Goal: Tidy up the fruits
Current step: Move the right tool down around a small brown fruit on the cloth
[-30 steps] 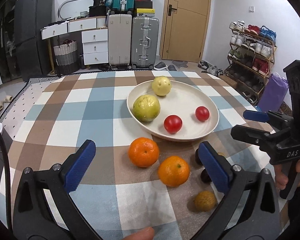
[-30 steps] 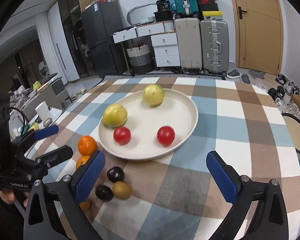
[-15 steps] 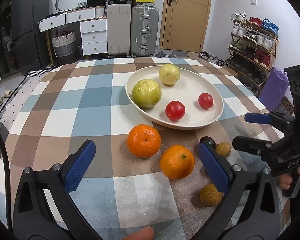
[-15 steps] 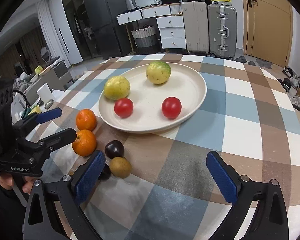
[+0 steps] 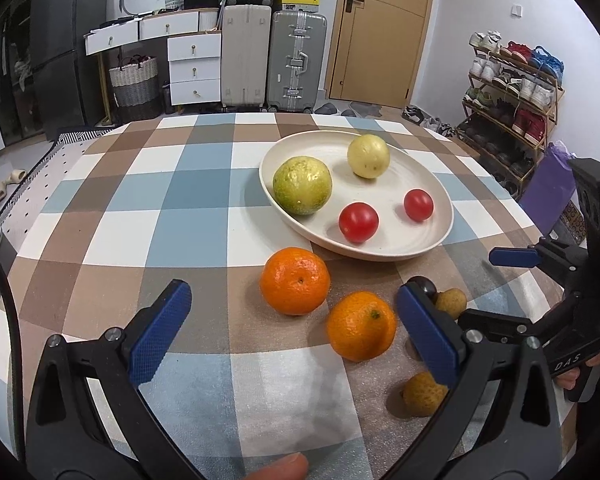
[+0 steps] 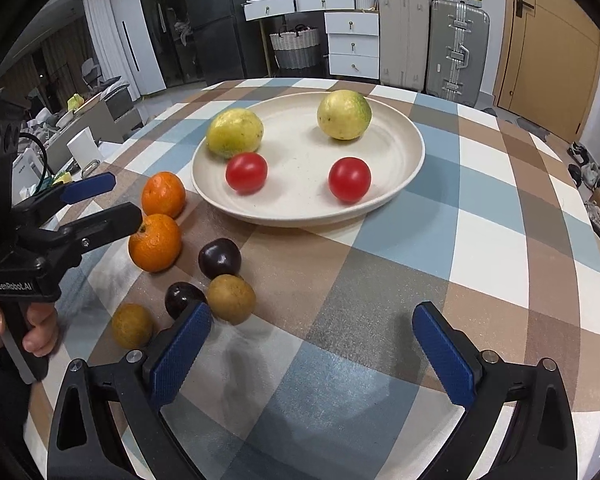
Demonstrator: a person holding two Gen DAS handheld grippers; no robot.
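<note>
Left wrist: nearer orange (image 5: pixel 361 325) between open left hand-held gripper (image 5: pixel 296 334) fingers.

Two guavas (image 6: pixel 234 133), two tomatoes (image 6: pixel 246 172), two oranges (image 6: pixel 163 195), two dark plums (image 6: pixel 219 258), two brown longans (image 6: pixel 231 298), one plate (image 6: pixel 404 168).

In the left wrist view, the left tongs' (image 5: pixel 292 332) right finger hid most of a dark plum (image 5: pixel 423 286); a fingertip (image 5: pixel 278 468) was cut off below.

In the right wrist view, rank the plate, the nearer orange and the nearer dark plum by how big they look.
1. plate
2. nearer orange
3. nearer dark plum, partly hidden by the right gripper, yet clearly smallest.
</note>
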